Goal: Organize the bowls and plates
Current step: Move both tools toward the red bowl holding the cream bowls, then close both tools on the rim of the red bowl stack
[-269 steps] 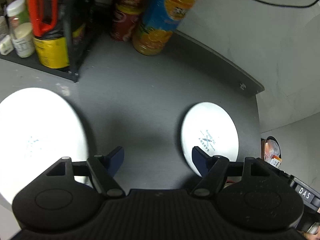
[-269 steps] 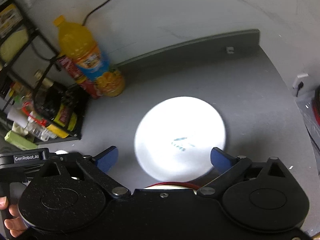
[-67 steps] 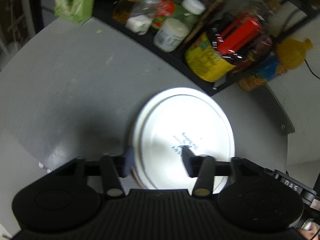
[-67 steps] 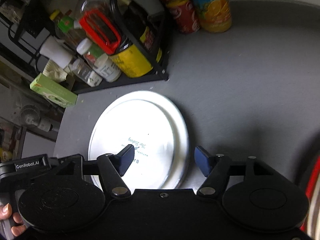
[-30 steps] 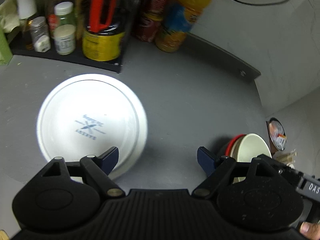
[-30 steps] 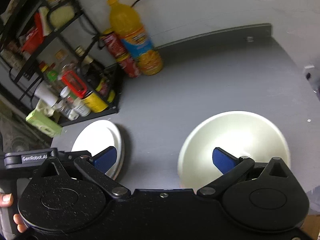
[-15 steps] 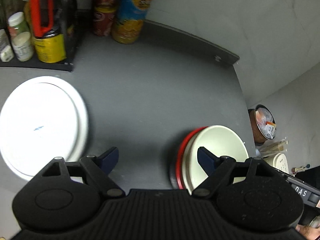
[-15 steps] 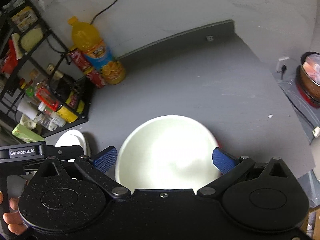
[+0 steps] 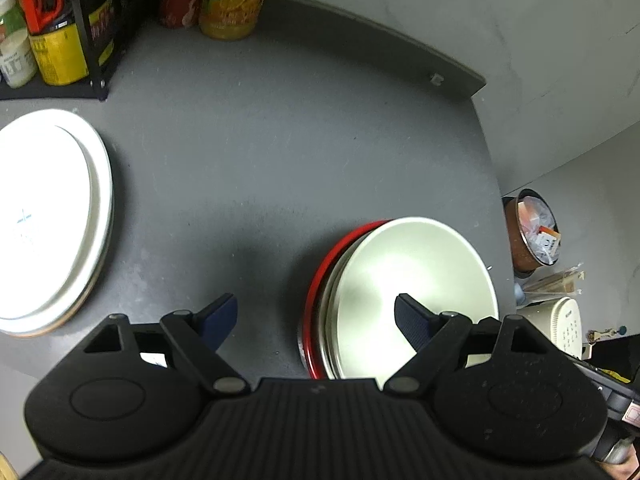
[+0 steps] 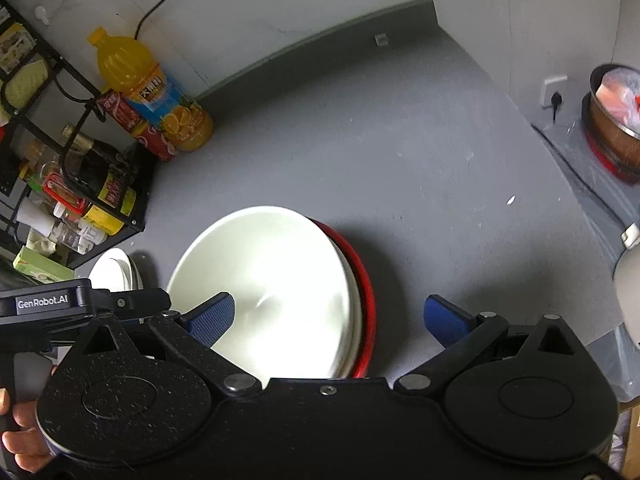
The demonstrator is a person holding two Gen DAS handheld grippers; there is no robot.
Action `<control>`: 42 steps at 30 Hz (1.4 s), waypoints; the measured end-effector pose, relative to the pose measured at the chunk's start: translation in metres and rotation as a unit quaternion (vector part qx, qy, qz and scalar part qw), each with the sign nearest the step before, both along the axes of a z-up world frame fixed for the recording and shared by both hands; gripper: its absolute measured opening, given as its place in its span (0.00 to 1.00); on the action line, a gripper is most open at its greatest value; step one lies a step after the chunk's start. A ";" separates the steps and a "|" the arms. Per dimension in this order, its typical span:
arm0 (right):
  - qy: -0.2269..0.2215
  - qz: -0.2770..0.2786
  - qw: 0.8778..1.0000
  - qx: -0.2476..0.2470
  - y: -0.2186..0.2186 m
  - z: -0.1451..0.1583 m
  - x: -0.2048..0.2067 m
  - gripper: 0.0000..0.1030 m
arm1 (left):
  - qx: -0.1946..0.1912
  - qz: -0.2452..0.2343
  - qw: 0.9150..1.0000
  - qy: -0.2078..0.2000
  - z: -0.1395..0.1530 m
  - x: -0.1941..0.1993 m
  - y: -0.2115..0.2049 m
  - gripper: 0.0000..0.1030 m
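Both the left gripper (image 9: 316, 316) and right gripper (image 10: 328, 318) wide, empty; bowls (image 9: 416, 280) stacked near tabletop (image 9: 280, 152) right edge, plates (image 9: 52, 216) left

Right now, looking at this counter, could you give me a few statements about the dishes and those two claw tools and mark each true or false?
1. The cream bowl sits nested in a stack with a red-rimmed dish below. True.
2. The left gripper is clamped on a plate. False: its jaws are open and empty.
3. The white plates are stacked bottoms up. True.
4. The orange juice bottle lies on its side. False: it stands upright by the rack.
5. The right gripper is open. True.
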State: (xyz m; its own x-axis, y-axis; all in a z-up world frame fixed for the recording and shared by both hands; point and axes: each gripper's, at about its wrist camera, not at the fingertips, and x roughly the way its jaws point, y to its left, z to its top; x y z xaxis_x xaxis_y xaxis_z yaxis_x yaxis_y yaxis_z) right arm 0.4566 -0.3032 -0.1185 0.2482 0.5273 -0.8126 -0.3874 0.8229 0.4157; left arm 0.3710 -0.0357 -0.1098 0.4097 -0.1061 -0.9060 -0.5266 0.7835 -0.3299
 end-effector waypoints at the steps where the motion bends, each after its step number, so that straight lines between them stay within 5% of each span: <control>1: 0.005 0.004 1.000 0.004 -0.001 -0.004 0.001 0.96 | 0.000 0.001 1.000 0.003 -0.002 0.001 -0.001 0.81; 9: 0.043 0.025 0.999 0.020 -0.004 -0.028 0.008 0.83 | -0.010 0.012 1.000 0.020 -0.025 0.004 -0.010 0.75; 13: 0.060 0.045 0.997 0.023 0.001 -0.038 0.012 0.75 | -0.021 0.015 0.999 0.033 -0.034 0.005 -0.014 0.56; 18: 0.077 0.056 0.995 0.025 0.003 -0.048 0.014 0.54 | -0.030 0.018 0.998 0.050 -0.046 0.007 -0.018 0.31; 21: 0.081 0.064 0.994 0.018 0.004 -0.055 0.014 0.48 | -0.035 0.028 0.997 0.055 -0.051 0.005 -0.016 0.24; 24: 0.092 0.063 0.994 0.019 0.002 -0.061 0.016 0.42 | -0.046 0.036 0.997 0.055 -0.055 0.005 -0.013 0.24; 42: 0.100 0.076 0.991 0.047 0.002 -0.062 0.022 0.41 | -0.065 0.065 0.994 0.056 -0.055 -0.001 -0.004 0.24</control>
